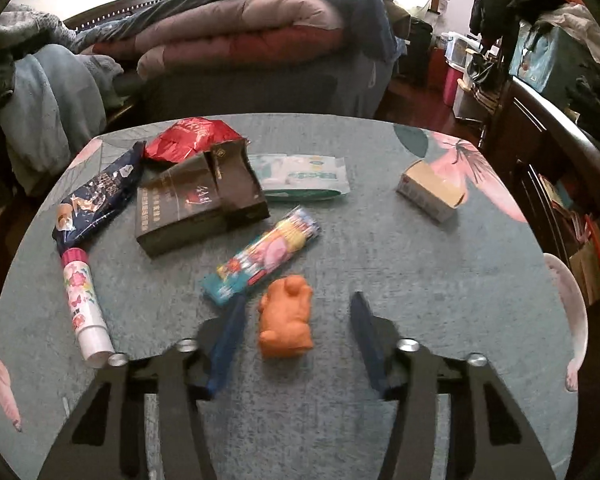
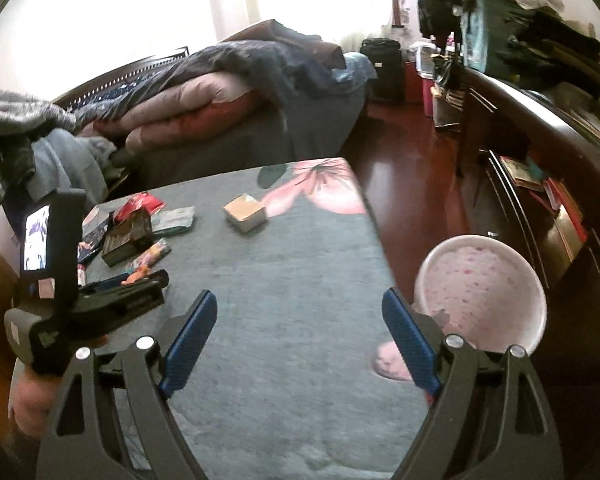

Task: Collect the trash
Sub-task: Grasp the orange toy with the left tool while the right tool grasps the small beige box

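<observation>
While the left gripper [image 1: 296, 312] hangs over the grey-green table [image 1: 420, 280], its blue fingers [image 1: 228, 332] stand apart around an orange toy [image 1: 286, 318], neither pad pressing on it. Just beyond lies a colourful wrapper [image 1: 262, 254], farther off a dark box [image 1: 198, 204] and a red bag [image 1: 190, 138]. Over bare cloth, the right gripper [image 2: 298, 312] is spread wide and empty, with a pink bin [image 2: 484, 288] at its right.

— What trash lay on the teal tablecloth [image 1: 380, 248]?
— A crumpled red wrapper [image 1: 188, 138], a dark blue snack bag [image 1: 96, 196], an opened dark carton [image 1: 200, 200], a pale wipes pack [image 1: 304, 176] and a colourful packet [image 1: 260, 250] clustered left; a small cardboard box [image 1: 430, 190] sat apart, right.
</observation>
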Demonstrator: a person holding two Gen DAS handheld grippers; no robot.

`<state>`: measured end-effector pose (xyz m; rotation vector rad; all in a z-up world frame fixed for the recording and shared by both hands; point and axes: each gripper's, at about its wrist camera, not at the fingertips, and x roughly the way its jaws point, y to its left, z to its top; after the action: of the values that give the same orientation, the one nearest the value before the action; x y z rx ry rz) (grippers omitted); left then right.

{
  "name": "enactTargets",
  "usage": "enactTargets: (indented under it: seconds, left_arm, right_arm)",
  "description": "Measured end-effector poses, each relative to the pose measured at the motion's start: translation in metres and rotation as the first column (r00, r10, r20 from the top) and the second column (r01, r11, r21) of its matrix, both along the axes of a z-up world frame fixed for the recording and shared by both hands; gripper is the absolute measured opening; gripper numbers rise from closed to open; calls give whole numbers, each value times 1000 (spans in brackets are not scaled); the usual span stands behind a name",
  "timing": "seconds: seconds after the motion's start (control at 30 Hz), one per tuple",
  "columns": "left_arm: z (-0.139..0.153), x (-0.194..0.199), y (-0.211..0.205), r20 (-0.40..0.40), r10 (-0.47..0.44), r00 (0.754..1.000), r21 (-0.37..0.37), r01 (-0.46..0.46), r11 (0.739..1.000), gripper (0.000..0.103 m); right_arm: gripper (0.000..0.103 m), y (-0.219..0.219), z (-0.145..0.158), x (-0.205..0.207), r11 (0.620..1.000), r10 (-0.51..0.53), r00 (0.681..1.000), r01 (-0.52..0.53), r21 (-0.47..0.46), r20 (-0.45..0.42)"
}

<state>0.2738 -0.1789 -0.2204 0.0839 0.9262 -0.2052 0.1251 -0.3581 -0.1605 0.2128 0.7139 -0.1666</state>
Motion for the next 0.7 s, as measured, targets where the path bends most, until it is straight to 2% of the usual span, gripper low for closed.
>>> enactTargets:
  seconds: [0.03, 0.07, 0.13, 0.27, 0.4, 0.7]
  left_arm:
    - [0, 0, 1, 12, -1, 1000, 14, 1, 1000, 25]
    - [0, 0, 2, 12, -7, 1000, 18, 7, 1000, 25]
    - [3, -1, 10, 2, -13, 1000, -23, 13, 1000, 25]
    - [13, -5, 25, 36, 6, 999, -32, -5, 999, 25]
    - [23, -8, 46, 54, 24, 998, -53, -21, 998, 25]
    - [35, -8, 69, 84, 34, 996, -58, -29, 998, 25]
  right_arm:
    - [85, 3, 0, 5, 1000, 6, 1000, -6, -1, -3]
    - [85, 6, 0, 11, 1000, 13, 1000, -13, -1, -5]
    - [85, 12, 0, 27, 1000, 23, 1000, -23, -4, -21]
    - [85, 20, -6, 65, 999, 43, 998, -44, -17, -55]
    - [85, 30, -23, 112, 997, 61, 993, -65, -42, -104]
    - [85, 29, -62, 196, 997, 81, 980, -82, -2, -180]
